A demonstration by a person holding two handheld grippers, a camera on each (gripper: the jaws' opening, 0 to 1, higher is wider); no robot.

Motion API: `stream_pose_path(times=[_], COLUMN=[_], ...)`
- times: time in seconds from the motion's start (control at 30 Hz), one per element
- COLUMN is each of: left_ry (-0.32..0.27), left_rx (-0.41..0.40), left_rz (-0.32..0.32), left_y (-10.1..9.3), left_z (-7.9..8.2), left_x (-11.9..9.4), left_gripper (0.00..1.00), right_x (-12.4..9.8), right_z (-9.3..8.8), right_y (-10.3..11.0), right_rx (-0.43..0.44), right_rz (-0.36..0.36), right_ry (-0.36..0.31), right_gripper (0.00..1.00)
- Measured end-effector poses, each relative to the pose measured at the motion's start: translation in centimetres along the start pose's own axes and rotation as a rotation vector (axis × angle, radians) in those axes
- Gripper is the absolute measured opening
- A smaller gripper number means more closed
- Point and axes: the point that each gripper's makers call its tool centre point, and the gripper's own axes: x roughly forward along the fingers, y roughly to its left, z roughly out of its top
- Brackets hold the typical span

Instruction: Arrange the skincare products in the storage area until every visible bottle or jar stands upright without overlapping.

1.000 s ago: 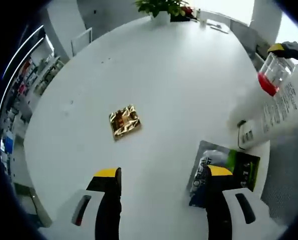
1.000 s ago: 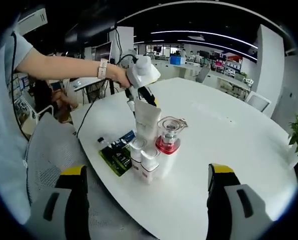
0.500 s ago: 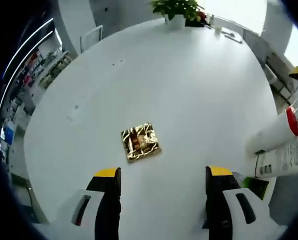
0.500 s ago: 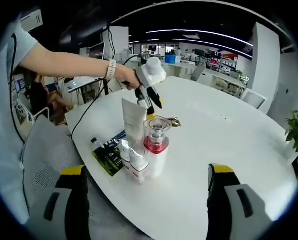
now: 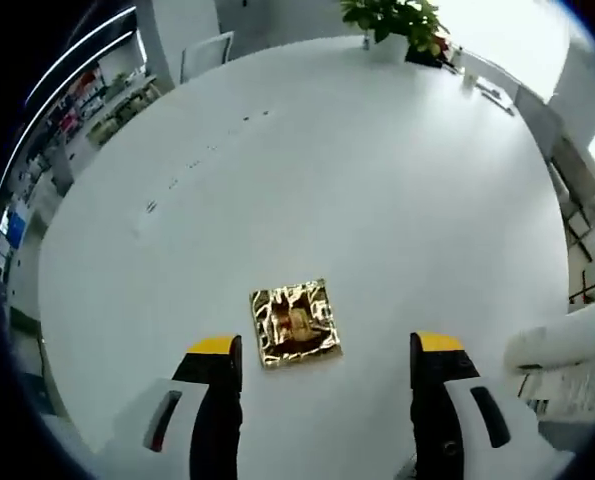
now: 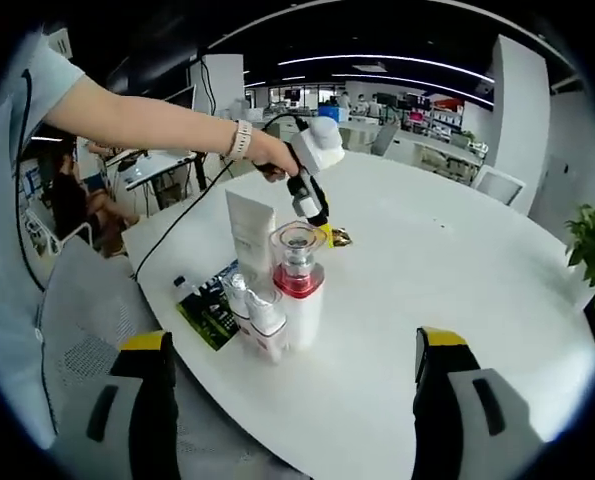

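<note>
Skincare products (image 6: 273, 300) stand clustered near the table's edge in the right gripper view: a white tube (image 6: 250, 232) upright at the back, a red-collared bottle with a clear cap (image 6: 298, 282) in front of it, two small white bottles (image 6: 256, 318) just beside that. All appear upright and close together; we cannot tell whether any touch. A dark green-printed flat packet (image 6: 210, 306) lies on the white table (image 6: 457, 290) just beside the cluster.

Change noted: over the last second the left gripper (image 5: 327, 350) has moved off the cluster and out over open table. In the left gripper view the packet has slid out of frame, the tube and red-collared bottle have shrunk to the far right edge, and a small gold foil square (image 5: 296, 322) now sits between the jaws' tips, lying flat on the table. The right gripper view confirms it: the left gripper (image 6: 320, 222), held in the person's hand (image 6: 273, 157), has gone from beside the tube to just past the bottles, over the gold item.

Left jaws stand wide apart, holding nothing. Right gripper (image 6: 292, 345) likewise spread wide and empty, hanging back well clear of the products.

Our reading: the upright group looks settled, and the left hand is lining up on the foil square, likely the next piece to bring in.
</note>
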Motion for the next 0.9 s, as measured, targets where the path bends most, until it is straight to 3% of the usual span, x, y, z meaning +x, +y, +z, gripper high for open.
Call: stream_pose_path(times=[0.2,0.6,0.9], left_ry=[0.029,0.053,0.089], left_rx=[-0.067,-0.132,-0.094], left_rz=[0.013,0.006,0.049], left_y=[0.6,1.6,1.9], left_z=[-0.1,0.3,0.0], left_x=[1.5,3.3,3.2], left_gripper=[0.62,0.65,0.62], right_x=[0.4,0.9,1.0], right_z=[-0.4,-1.0,-1.0], right_y=[-0.2,-0.7,-1.1], right_rx=[0.02,0.035,0.042], right_rz=[0.003,0.004,0.003], right_ry=[0.003,0.018,0.015], right_gripper=[1.0,1.0,1.0])
